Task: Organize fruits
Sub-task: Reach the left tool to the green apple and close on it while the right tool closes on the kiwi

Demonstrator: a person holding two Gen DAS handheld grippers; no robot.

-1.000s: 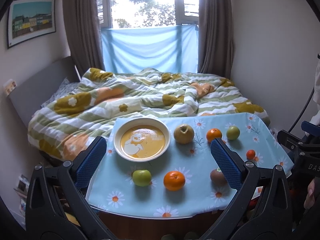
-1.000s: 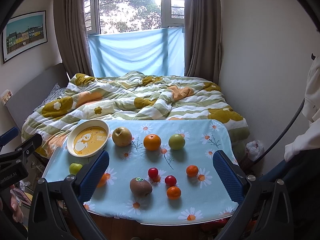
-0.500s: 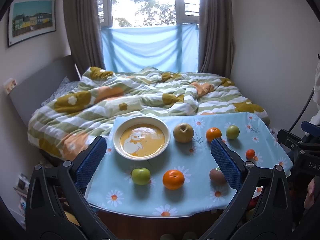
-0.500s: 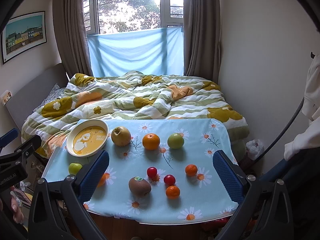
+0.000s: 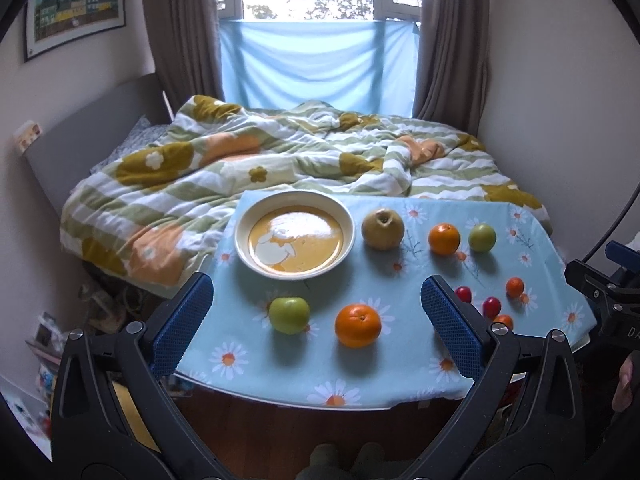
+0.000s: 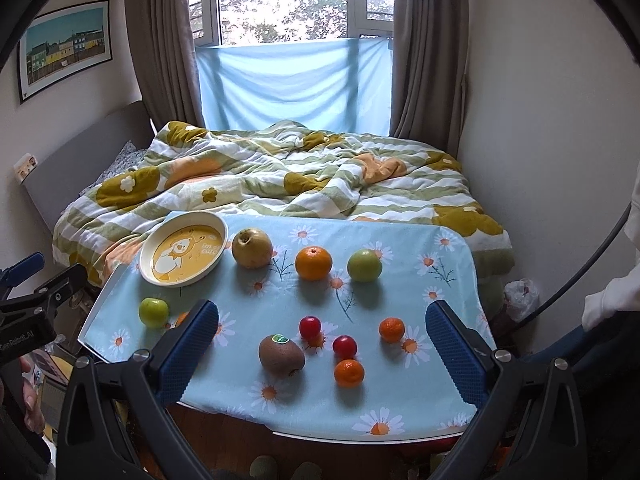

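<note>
A cream plate with a yellow duck centre (image 5: pixel 294 203) (image 6: pixel 148 248) sits empty at the table's far left. Beside it stand a brown pear (image 5: pixel 382 229) (image 6: pixel 252 248), an orange (image 5: pixel 444 239) (image 6: pixel 313 263) and a green apple (image 5: pixel 482 237) (image 6: pixel 364 266). Nearer lie a green apple (image 5: pixel 289 314) (image 6: pixel 153 312), an orange (image 5: pixel 357 325), a kiwi (image 6: pixel 281 355), two red cherry tomatoes (image 6: pixel 310 327) (image 6: pixel 344 346) and two small tangerines (image 6: pixel 391 329) (image 6: pixel 349 373). My left gripper (image 5: pixel 318 320) is open and empty over the near left. My right gripper (image 6: pixel 322 350) is open and empty over the near middle.
The table wears a light blue daisy cloth (image 5: pixel 400 364) (image 6: pixel 400 392) and stands against a bed with a flowered quilt (image 5: pixel 280 160). A wall stands to the right (image 6: pixel 540 140). Clutter lies on the floor at the left (image 5: pixel 48 344).
Both grippers have moved forward and lower toward the table, so the fruits appear nearer. Both stay open and empty. No fruit has moved.
</note>
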